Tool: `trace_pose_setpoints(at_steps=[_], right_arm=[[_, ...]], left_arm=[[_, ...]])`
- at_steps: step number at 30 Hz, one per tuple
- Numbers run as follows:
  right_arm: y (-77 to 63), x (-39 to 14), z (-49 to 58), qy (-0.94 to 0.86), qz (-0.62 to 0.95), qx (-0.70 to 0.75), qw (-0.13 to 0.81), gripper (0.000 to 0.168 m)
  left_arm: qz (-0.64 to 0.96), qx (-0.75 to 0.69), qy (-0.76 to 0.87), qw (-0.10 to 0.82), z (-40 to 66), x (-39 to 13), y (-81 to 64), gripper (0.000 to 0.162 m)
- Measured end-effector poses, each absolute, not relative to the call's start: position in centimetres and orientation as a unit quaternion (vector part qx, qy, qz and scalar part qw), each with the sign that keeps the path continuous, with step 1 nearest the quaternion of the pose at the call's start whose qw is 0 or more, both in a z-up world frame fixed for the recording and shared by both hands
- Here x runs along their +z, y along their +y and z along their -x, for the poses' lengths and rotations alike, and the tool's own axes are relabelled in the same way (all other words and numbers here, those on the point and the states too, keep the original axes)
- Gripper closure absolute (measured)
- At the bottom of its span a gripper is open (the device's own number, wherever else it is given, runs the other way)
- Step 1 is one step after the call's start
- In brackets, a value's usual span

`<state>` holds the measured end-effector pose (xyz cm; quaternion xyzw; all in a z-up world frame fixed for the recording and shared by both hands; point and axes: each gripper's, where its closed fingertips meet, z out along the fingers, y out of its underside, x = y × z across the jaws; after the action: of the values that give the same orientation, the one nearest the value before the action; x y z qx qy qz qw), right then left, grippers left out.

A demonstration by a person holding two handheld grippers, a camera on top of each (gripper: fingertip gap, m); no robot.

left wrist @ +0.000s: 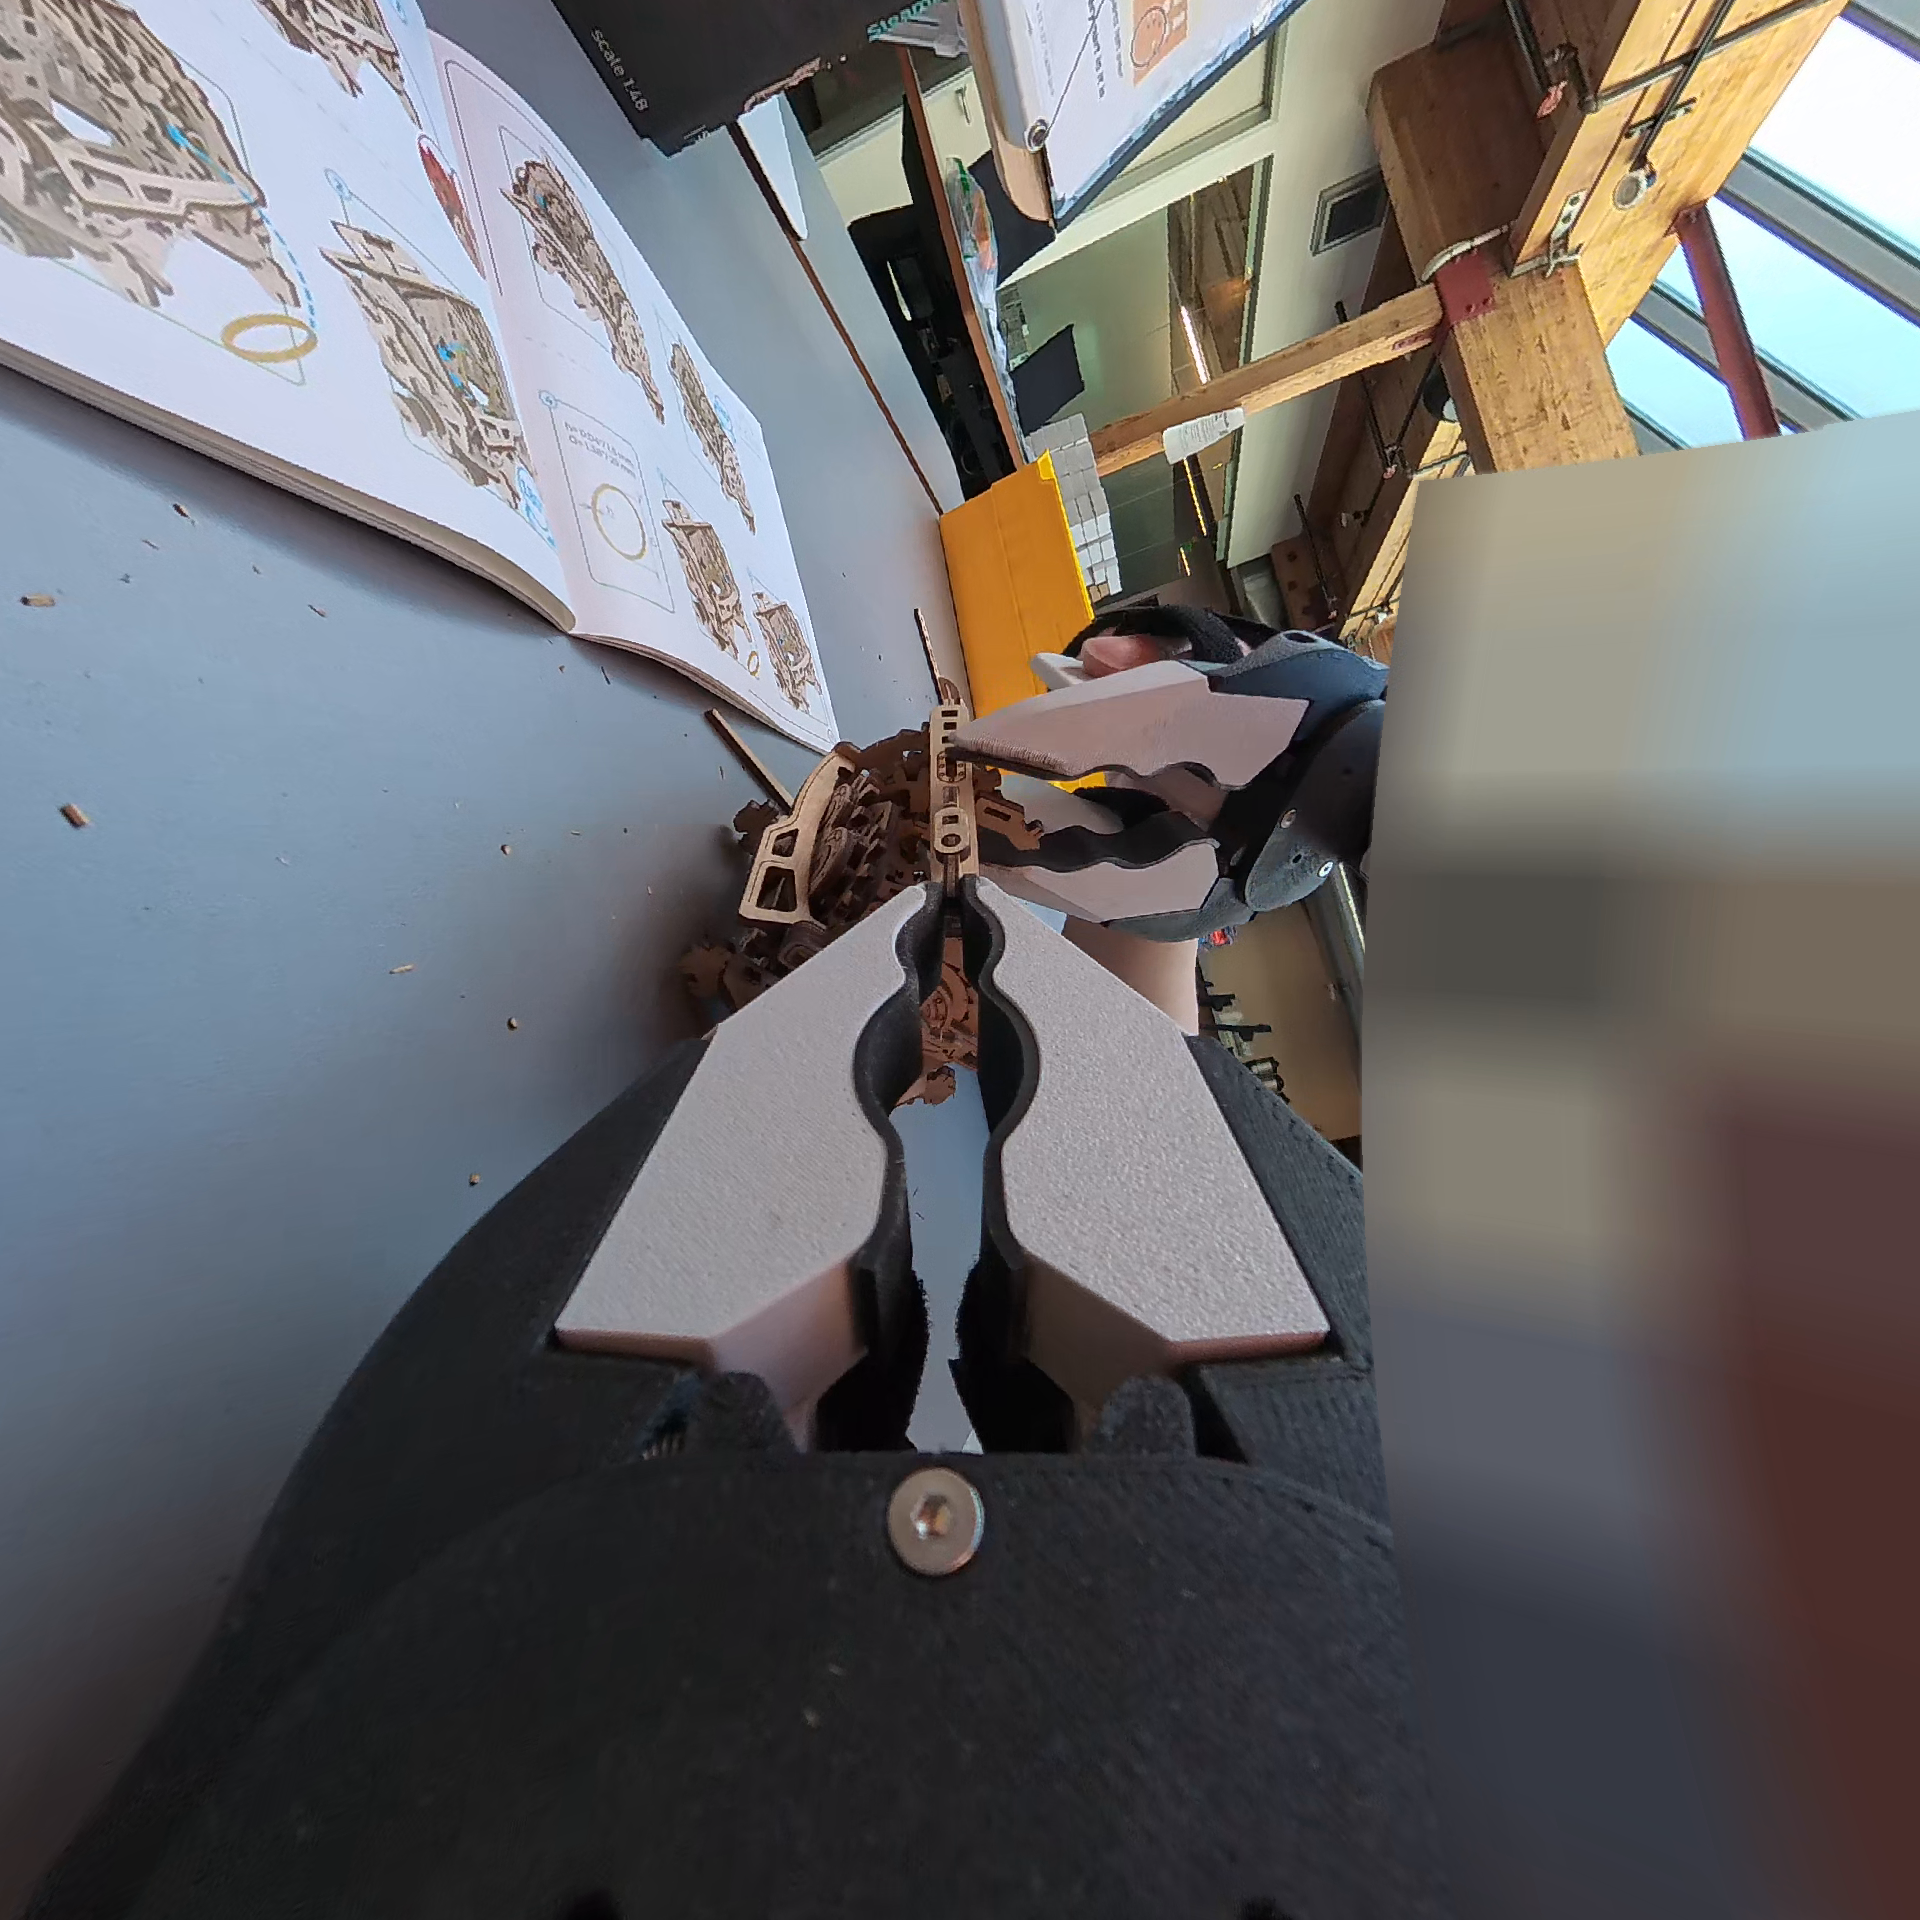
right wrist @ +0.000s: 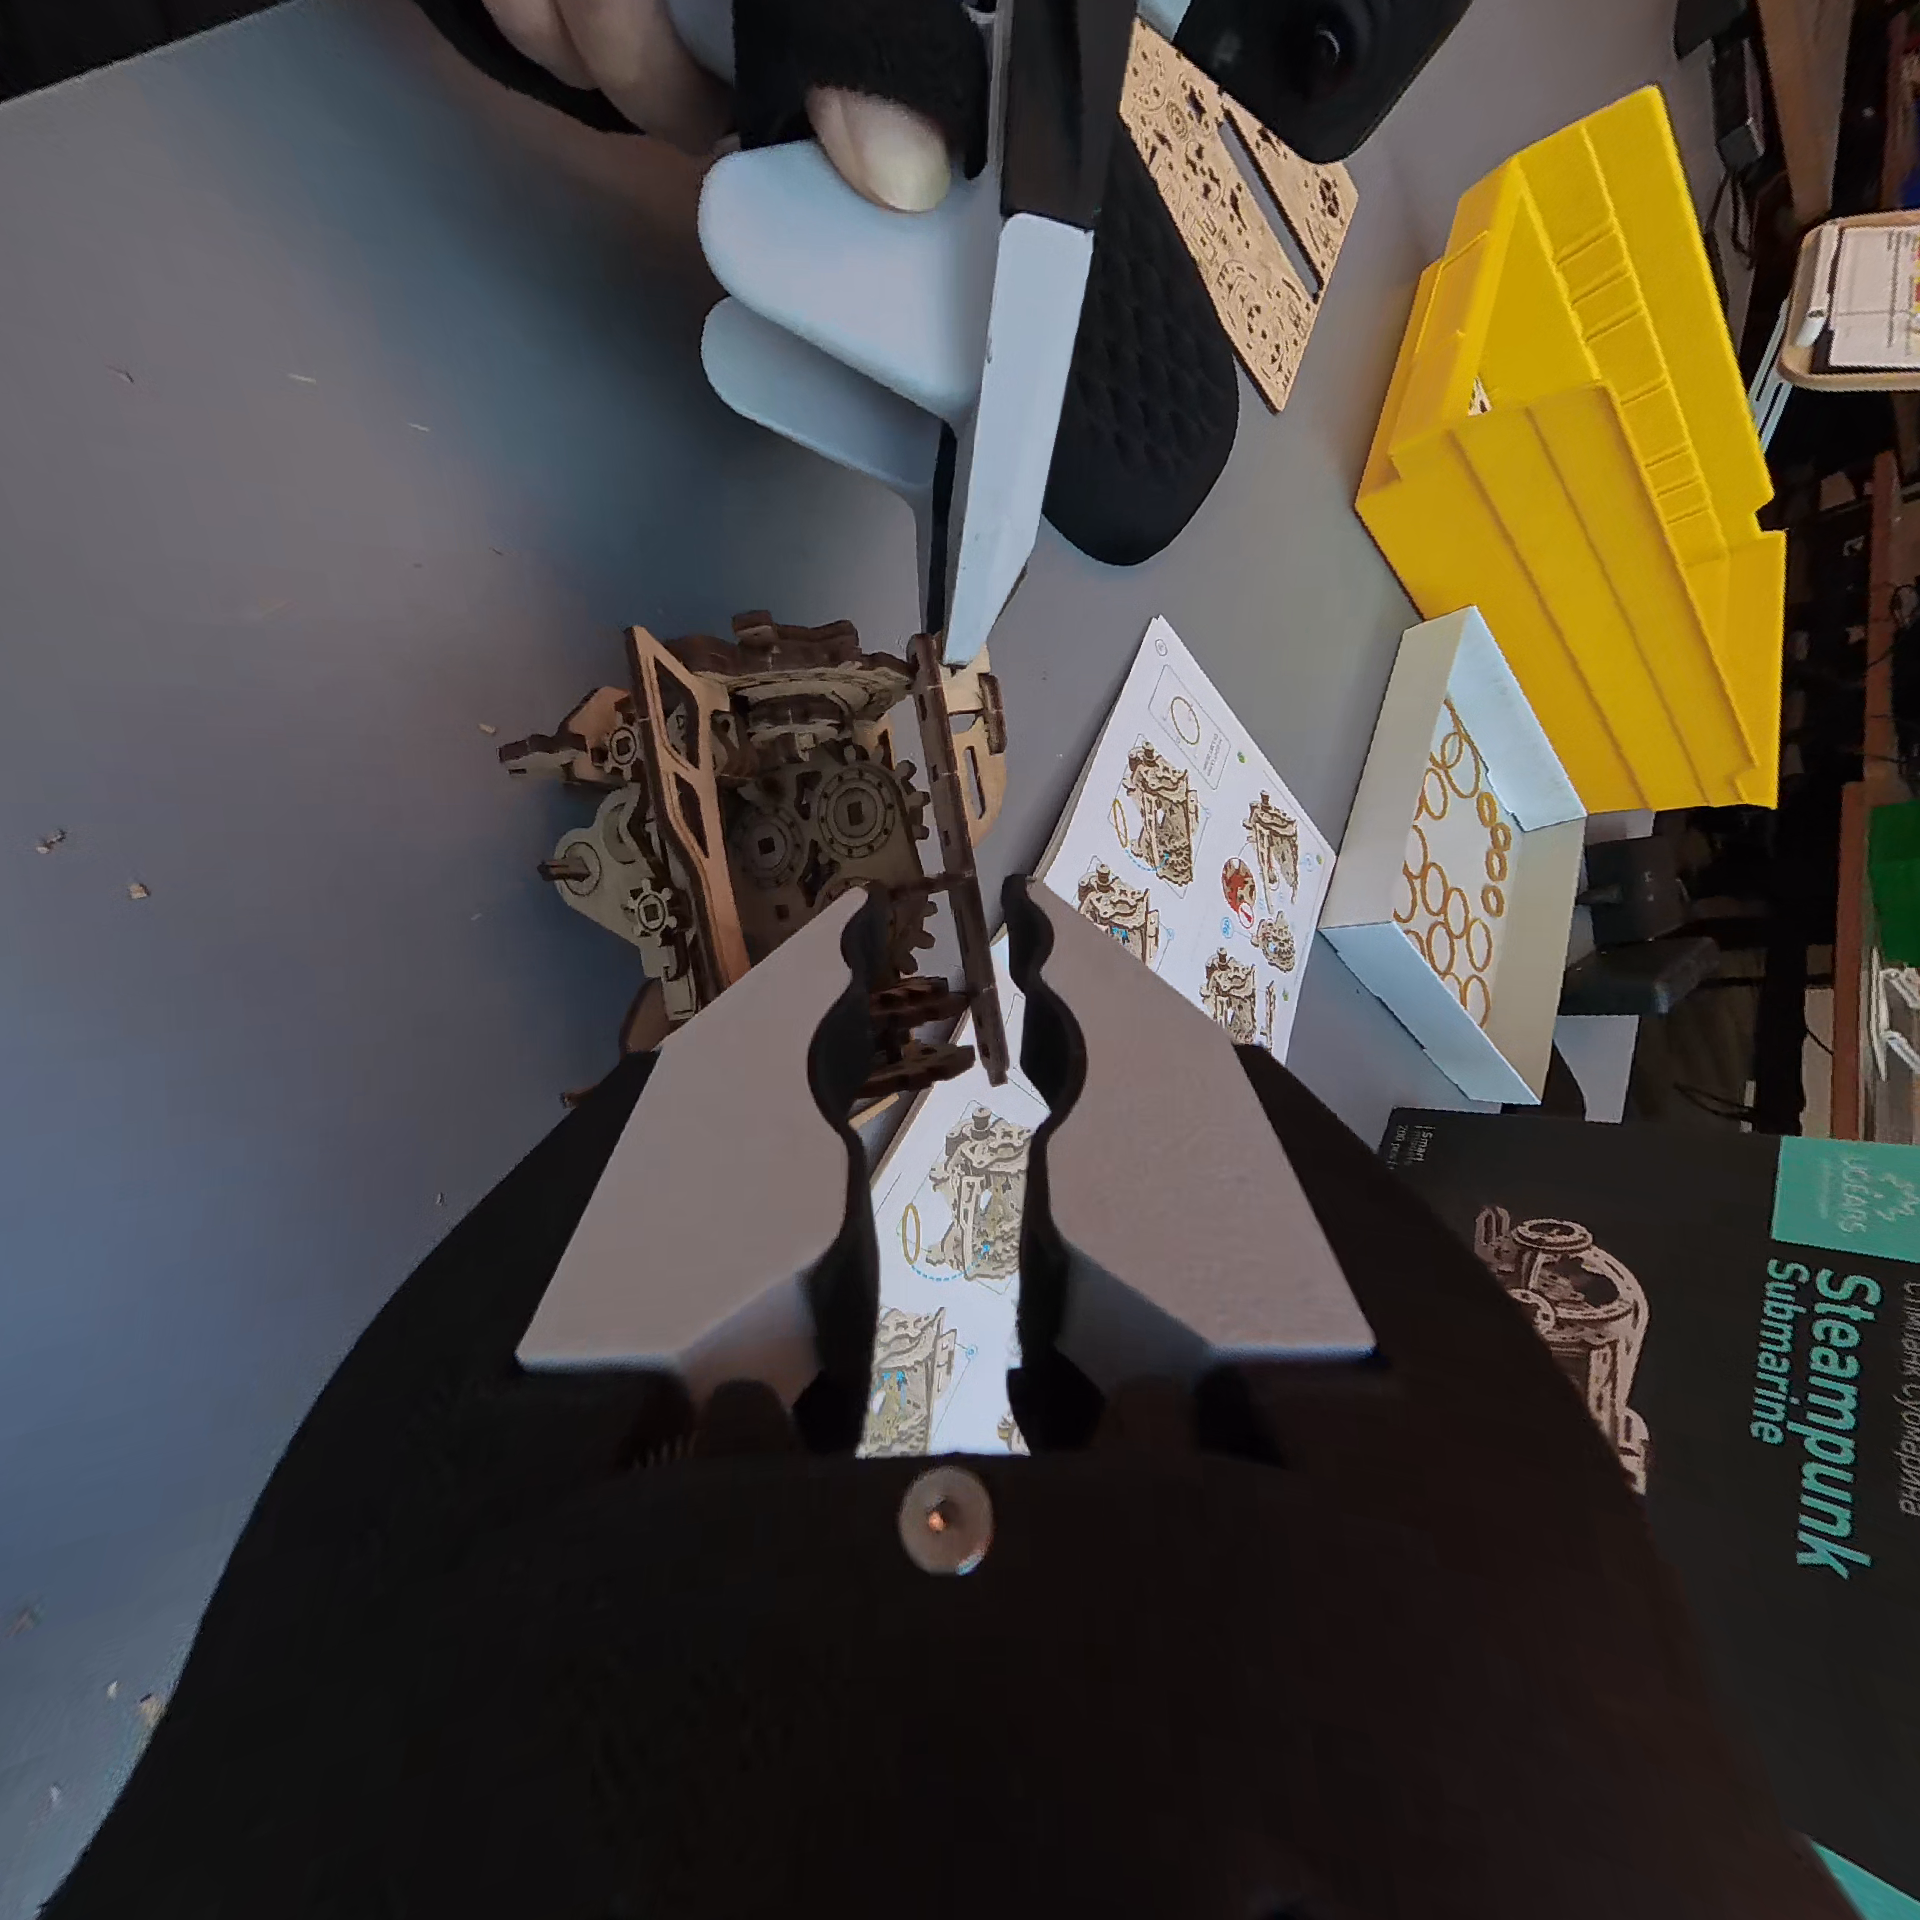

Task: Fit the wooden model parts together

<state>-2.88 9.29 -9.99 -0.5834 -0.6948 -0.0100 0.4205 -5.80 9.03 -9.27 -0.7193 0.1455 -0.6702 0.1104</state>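
The half-built wooden model [right wrist: 748, 810] with gears stands on the grey table; it also shows in the left wrist view [left wrist: 831, 862]. A thin flat wooden strip [right wrist: 951, 790] stands along the model's right side. My left gripper [left wrist: 951, 896] is shut on one end of the strip [left wrist: 951, 800]; in the right wrist view it [right wrist: 956, 644] comes in from above. My right gripper [right wrist: 937, 899] is open, its fingers on either side of the strip's other end, not closed on it. In the left wrist view it [left wrist: 968, 800] reaches in from the right.
An open instruction booklet [left wrist: 416, 312] lies beside the model, also in the right wrist view [right wrist: 1174, 831]. A white box of rings [right wrist: 1455, 862], yellow bins [right wrist: 1579, 520], a black kit box [right wrist: 1714, 1403] and a cut wooden sheet [right wrist: 1236, 208] sit farther off. Wood chips dot the table [left wrist: 260, 831].
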Motion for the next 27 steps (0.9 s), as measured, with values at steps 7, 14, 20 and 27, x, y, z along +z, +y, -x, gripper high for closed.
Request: trace_pose_setpoints(at_steps=[7,14,20,27], right_arm=[[9.4,-10.4,3.0,-0.714,0.565,-0.056,0.410,0.151],[9.3,-10.3,3.2,-0.717,0.563,-0.057,0.407,0.153],[9.3,-10.3,3.2,-0.721,0.558,-0.061,0.406,0.153],[9.3,-10.2,3.2,-0.728,0.546,-0.069,0.409,0.153]], left_arm=[[0.720,-0.670,0.144,0.112,5.8,-9.3,9.1,0.162],[0.714,-0.670,0.150,0.137,6.0,-9.1,9.3,0.161],[0.709,-0.659,0.182,0.173,6.6,-8.8,9.3,0.150],[0.704,-0.649,0.210,0.200,7.1,-9.3,9.2,0.148]])
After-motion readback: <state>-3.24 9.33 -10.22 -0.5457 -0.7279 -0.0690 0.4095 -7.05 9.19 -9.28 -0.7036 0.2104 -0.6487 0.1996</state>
